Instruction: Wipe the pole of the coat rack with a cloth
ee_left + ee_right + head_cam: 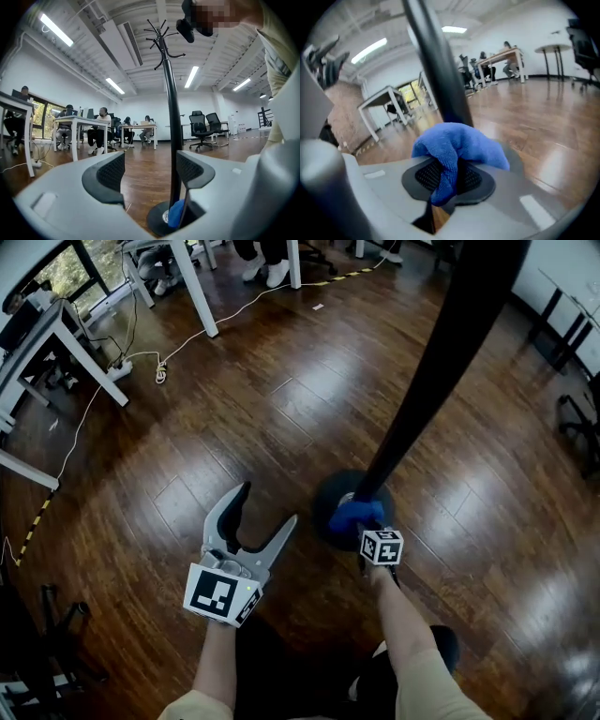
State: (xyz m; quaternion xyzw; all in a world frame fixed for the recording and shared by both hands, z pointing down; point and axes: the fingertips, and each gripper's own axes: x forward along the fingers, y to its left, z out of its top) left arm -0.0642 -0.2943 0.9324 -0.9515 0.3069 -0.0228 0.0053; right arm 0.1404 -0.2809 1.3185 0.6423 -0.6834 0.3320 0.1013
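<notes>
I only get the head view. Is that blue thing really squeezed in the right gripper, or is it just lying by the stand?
Observer: It's squeezed. In the right gripper view, the right gripper has its jaws shut on a fold of the blue cloth, and the rest is bunched at the foot of the pole.
Operator: What's at the top of the pole? It goes off my picture.
Observer: Curved black hooks, fanning out in the left gripper view.
Operator: Is anybody else in the room?
Observer: Yes. That same view shows several people sitting at white desks far behind the rack.
</notes>
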